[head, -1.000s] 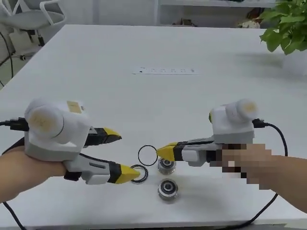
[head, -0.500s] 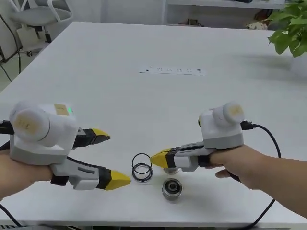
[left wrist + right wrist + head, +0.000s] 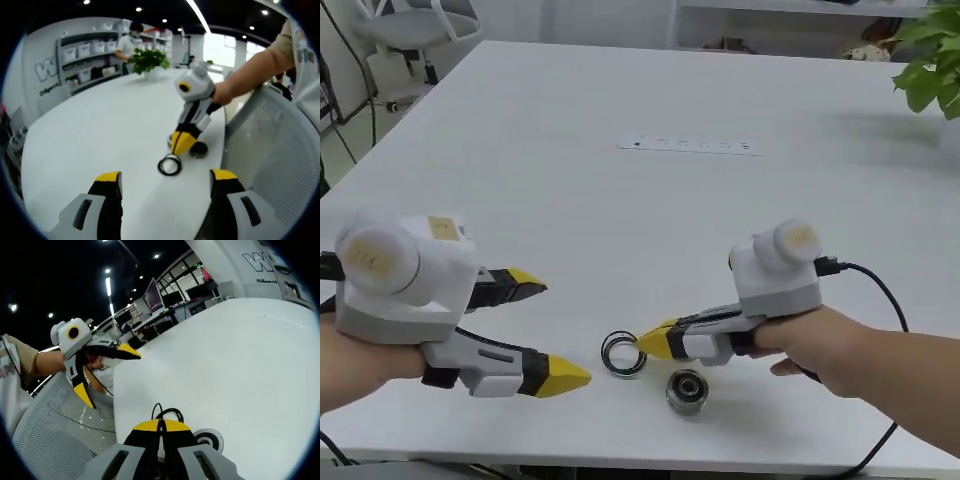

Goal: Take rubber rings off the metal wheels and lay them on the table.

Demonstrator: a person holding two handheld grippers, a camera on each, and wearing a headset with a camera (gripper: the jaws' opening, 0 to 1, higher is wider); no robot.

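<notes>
The right gripper (image 3: 655, 343) has its jaws pressed together, tip at the edge of the rubber rings (image 3: 623, 353); whether it nips one I cannot tell. The thin black rings lie flat and overlapping on the table (image 3: 620, 210), just left of the metal wheel (image 3: 688, 390), which sits bore upward. Further left of the wheel, the left gripper (image 3: 548, 330) has its jaws spread wide. A power strip (image 3: 692, 145) lies well behind the wheel.

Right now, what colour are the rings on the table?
Black; the rings show best in the left gripper view.

The left gripper (image 3: 565, 332) and right gripper (image 3: 642, 345) are white-grey with yellow-tipped black jaws, trailing black cables (image 3: 880, 284)
</notes>
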